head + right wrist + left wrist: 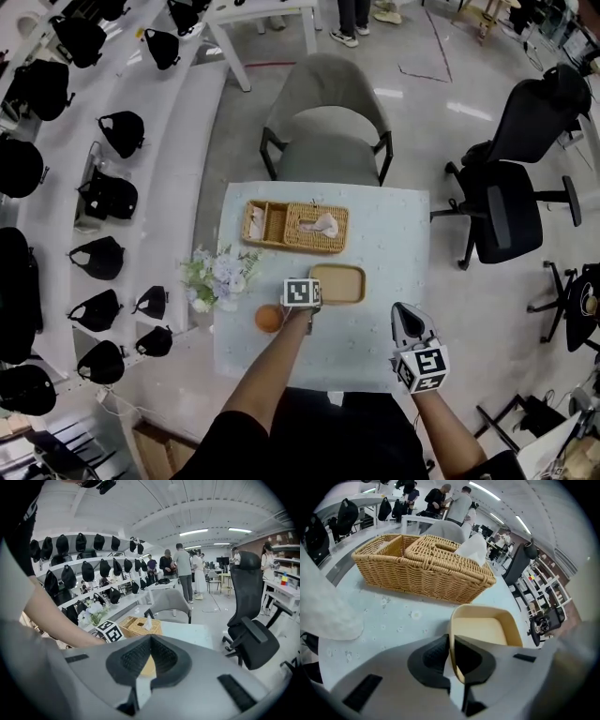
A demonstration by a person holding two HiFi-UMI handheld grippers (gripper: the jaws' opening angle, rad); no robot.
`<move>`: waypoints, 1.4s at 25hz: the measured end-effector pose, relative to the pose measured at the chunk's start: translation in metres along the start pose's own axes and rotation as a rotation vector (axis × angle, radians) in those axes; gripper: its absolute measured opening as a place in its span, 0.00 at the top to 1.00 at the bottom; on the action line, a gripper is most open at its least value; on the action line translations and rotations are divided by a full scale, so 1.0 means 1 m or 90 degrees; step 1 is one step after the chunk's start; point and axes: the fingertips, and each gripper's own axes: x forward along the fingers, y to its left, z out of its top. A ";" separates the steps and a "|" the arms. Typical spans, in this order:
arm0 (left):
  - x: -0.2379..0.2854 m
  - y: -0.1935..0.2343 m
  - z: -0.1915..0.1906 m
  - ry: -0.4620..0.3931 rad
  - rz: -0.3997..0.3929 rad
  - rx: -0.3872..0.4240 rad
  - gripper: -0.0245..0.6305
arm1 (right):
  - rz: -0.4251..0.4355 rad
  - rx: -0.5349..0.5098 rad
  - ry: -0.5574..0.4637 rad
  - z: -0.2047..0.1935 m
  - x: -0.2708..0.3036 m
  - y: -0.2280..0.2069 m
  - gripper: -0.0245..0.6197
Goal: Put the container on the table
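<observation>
The container (339, 283) is a shallow beige tray with rounded corners, low over the pale blue tablecloth (375, 234) in front of the wicker basket; I cannot tell whether it touches the cloth. My left gripper (312, 298) is shut on its near left rim. In the left gripper view, the container (487, 630) stands on edge between the pads of the left gripper (451, 651). My right gripper (405, 321) hovers over the table's near right corner, shut and holding nothing. In the right gripper view, the right gripper (150, 641) has its pads together.
A wicker basket (295, 227) with a tissue sticking out stands at the table's far side. An orange (268, 319) and a flower bunch (220, 277) sit at the left edge. A grey chair (326, 122) stands behind the table and a black office chair (511, 202) to the right.
</observation>
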 end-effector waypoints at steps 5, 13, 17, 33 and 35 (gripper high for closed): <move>0.013 0.000 0.009 0.001 0.003 0.008 0.95 | 0.005 -0.001 -0.001 -0.007 -0.001 -0.006 0.96; 0.018 0.003 0.012 -0.012 0.015 -0.007 0.94 | -0.039 0.016 -0.003 -0.003 -0.004 -0.026 0.96; 0.018 0.000 0.012 -0.023 0.004 0.002 0.91 | -0.042 0.015 -0.004 -0.004 -0.005 -0.027 0.96; -0.019 -0.011 0.021 -0.134 0.000 0.008 0.68 | -0.046 0.001 0.000 -0.025 -0.043 -0.009 0.96; -0.022 -0.013 0.019 -0.134 -0.003 0.014 0.68 | -0.049 0.006 -0.006 -0.026 -0.049 -0.007 0.96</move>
